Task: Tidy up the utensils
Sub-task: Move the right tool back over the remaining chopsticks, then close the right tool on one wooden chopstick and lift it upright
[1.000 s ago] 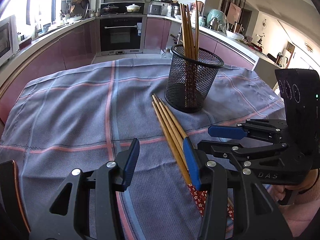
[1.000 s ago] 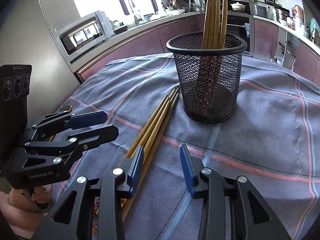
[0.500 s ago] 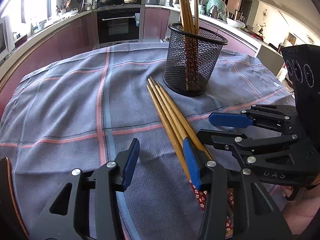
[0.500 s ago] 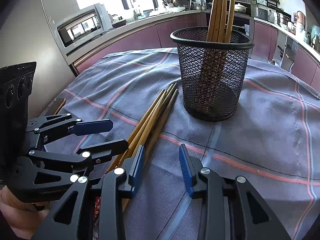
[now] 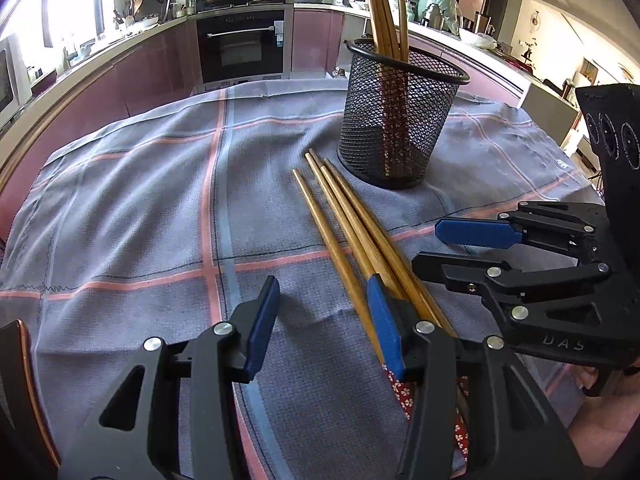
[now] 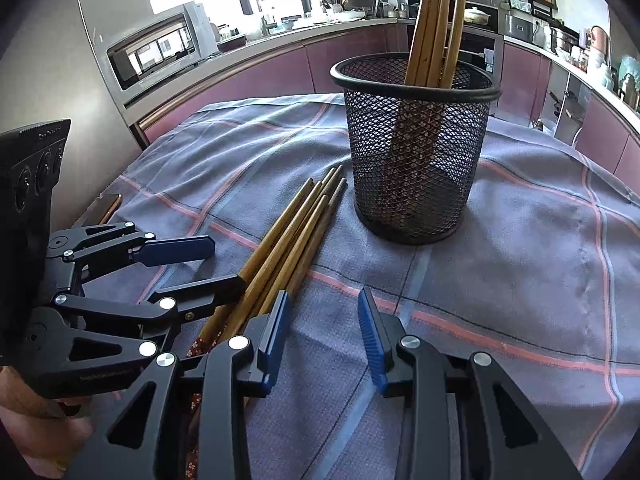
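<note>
A: What is shown ahead of each claw?

B: A black wire-mesh cup (image 5: 400, 120) is seen upright on the bench, which is covered by a grey-blue cloth with pink check lines (image 5: 160, 208). Several brown wooden chopsticks (image 6: 434, 20) are already stood inside it. A loose bundle of tan wooden chopsticks (image 5: 352, 232) is laid flat on the cloth, its thin tips just beside the cup's base and its thick ends beneath and behind both claws.

A: How are the claws set?

B: The left claw (image 5: 324, 324) is held partly spread, with nothing between its blue pads; the bundle passes beyond and under its right-hand finger (image 5: 384, 328). The right claw (image 6: 322, 330) is likewise partly spread and empty, the bundle lying off its left-hand finger (image 6: 274, 328). Each claw is seen in the other's view, close alongside, at the thick end of the bundle.

A: Which step is judged to be in hand?

B: The approach to the next pickup is judged to be in hand: part of the set is housed in the cup, and the rest is not yet grasped.

A: What is called for next?

B: One claw should be shifted sideways until a stick lies between its pads, lowered to the cloth and closed near the thick end. The stick would then be lifted, tilted tip-down and lowered into the cup. A single stick may be hard to separate, since the bundle lies tightly packed.
</note>
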`<state>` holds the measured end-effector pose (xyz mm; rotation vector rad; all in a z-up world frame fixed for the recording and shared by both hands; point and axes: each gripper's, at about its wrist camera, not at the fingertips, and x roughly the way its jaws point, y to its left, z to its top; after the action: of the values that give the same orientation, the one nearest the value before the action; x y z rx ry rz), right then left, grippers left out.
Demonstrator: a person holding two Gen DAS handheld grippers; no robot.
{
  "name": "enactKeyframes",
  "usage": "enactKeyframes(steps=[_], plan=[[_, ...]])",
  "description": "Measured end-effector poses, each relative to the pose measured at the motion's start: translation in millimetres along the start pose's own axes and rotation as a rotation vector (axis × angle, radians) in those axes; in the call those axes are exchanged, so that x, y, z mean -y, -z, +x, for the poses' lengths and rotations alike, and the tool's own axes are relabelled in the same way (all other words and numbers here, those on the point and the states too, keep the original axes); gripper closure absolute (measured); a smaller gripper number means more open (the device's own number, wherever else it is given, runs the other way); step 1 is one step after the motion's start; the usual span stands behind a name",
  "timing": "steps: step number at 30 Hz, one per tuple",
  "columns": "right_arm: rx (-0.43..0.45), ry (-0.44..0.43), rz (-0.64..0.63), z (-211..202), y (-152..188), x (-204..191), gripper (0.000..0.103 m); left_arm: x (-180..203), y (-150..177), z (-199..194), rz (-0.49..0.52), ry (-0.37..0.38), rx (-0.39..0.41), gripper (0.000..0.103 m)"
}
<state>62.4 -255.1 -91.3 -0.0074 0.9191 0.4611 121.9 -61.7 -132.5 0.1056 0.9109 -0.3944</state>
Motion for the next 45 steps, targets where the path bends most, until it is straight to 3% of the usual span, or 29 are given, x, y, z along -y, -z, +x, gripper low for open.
enactKeyframes(steps=[4, 15, 25, 30, 32, 36, 38, 41, 45], plan=[[-0.006, -0.027, -0.006, 1, 0, -3, 0.069, -1, -1, 1, -0.002, 0.000, 0.000, 0.057], [-0.011, 0.013, -0.016, 5, -3, -7, 0.069, -1, -4, 6, 0.026, -0.019, -0.016, 0.059], [-0.017, 0.061, -0.049, 18, -15, -11, 0.073, -4, -13, 12, 0.021, -0.039, -0.020, 0.073], [-0.025, 0.055, -0.049, 17, -15, -10, 0.086, -8, -12, 10, 0.001, -0.018, -0.026, 0.079], [-0.028, 0.059, -0.038, 19, -17, -9, 0.086, -10, -14, 12, -0.005, -0.015, -0.027, 0.073], [-0.036, 0.066, -0.049, 24, -23, -12, 0.085, -11, -21, 19, -0.015, -0.022, -0.029, 0.075], [-0.031, 0.066, -0.044, 25, -24, -12, 0.089, -11, -24, 21, -0.020, -0.029, -0.032, 0.076], [-0.025, 0.038, -0.012, 25, -24, -7, 0.095, -11, -26, 22, -0.032, -0.044, -0.033, 0.088], [-0.017, 0.015, 0.018, 23, -22, -1, 0.097, -13, -25, 20, -0.073, -0.032, -0.028, 0.092]])
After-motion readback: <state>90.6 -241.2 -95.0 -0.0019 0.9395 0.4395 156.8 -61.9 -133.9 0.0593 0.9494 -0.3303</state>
